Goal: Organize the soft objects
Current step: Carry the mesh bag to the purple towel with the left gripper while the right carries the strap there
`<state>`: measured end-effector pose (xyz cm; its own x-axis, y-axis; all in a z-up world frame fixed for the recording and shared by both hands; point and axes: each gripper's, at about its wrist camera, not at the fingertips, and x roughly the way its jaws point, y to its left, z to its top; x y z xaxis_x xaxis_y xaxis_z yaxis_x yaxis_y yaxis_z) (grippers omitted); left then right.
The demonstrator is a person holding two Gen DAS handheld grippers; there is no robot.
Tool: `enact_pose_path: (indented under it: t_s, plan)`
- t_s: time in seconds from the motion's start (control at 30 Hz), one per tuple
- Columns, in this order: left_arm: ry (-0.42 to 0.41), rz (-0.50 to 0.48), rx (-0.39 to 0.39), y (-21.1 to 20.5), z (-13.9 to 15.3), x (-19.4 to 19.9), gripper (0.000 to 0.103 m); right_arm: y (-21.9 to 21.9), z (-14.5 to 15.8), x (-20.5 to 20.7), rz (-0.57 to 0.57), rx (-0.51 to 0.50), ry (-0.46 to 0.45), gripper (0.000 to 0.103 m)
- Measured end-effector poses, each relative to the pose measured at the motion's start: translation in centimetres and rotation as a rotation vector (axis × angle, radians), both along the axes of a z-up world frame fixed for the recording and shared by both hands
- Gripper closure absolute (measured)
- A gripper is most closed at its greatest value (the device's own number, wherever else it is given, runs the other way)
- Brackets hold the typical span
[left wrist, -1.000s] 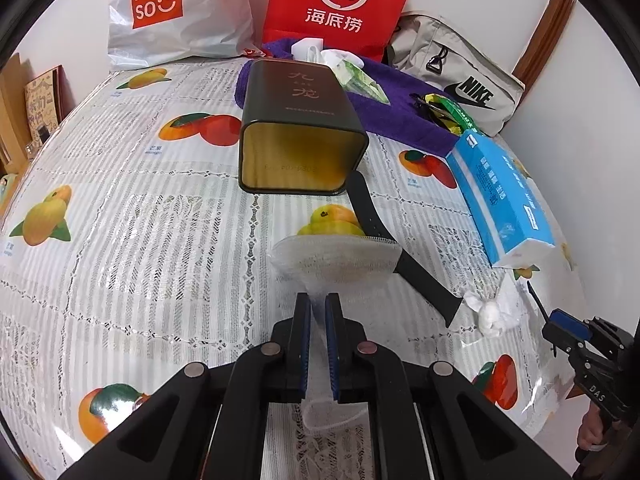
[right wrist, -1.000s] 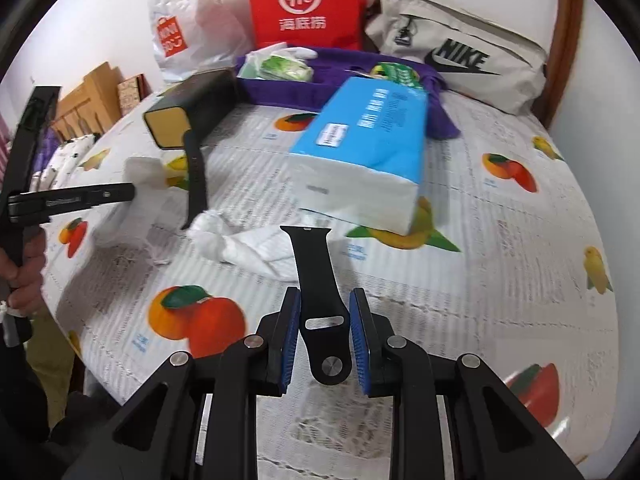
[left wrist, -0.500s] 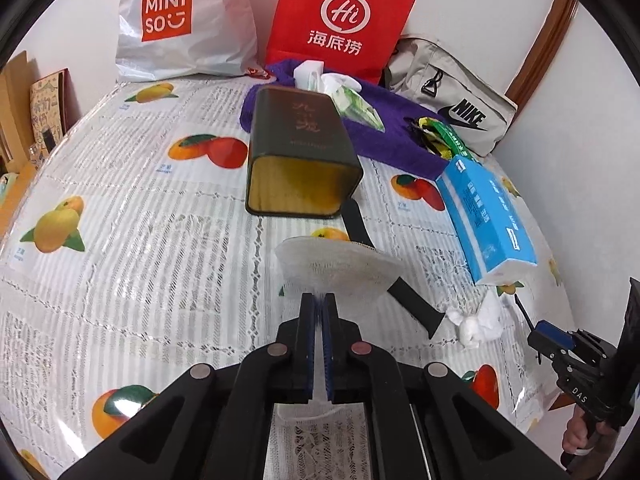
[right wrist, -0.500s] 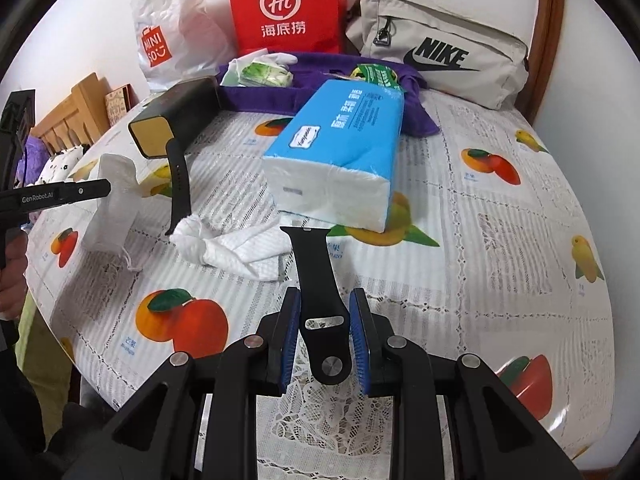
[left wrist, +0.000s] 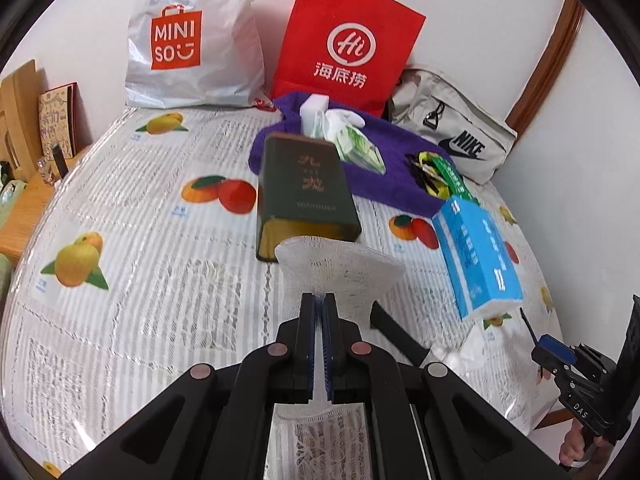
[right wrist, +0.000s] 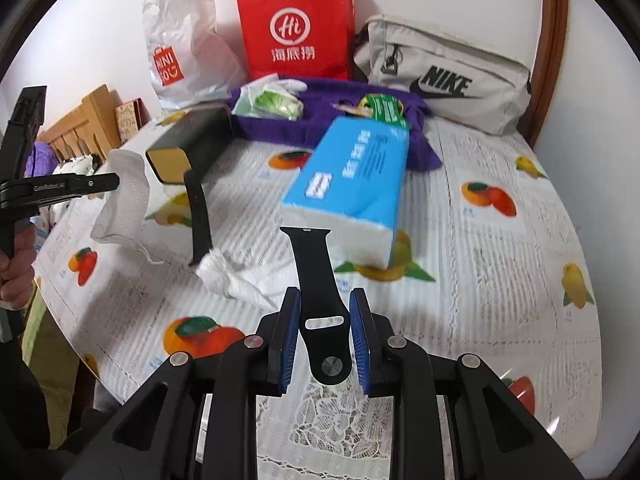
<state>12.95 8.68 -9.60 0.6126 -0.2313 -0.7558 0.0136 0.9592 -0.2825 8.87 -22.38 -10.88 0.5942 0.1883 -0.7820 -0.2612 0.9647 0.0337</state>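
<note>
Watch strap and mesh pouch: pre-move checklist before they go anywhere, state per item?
1. Left gripper shut on white mesh pouch: ok.
2. Right gripper clamped on black watch strap: ok.
3. Pouch clear of the table: ok; it hangs from the left gripper in the right wrist view.
4. Strap tip clear of blue tissue pack: cannot tell.
5. Green tin mouth unobstructed: cannot tell, pouch hides it.

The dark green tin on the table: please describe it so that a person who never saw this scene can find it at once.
Start at the red paper bag against the wall, then come forward over the purple towel lying before it. The dark green tin lies on its side at the towel's near edge. It is the only rigid box, with an open gold-coloured inside facing the camera.
</note>
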Motion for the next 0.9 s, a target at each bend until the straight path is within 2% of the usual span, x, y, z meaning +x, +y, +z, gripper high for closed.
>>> enact_pose_path:
  t_s: [0.47,0.9]
  plan:
    - [-0.067,0.070,0.016,2.0,4.4,3.7,0.099,-0.5,5.1,4.8,-0.007,0.003,-0.106,0.078]
    - [-0.093,0.074,0.015,2.2,6.7,9.3,0.099,0.2,7.3,11.0,-0.010,0.000,-0.152,0.078]
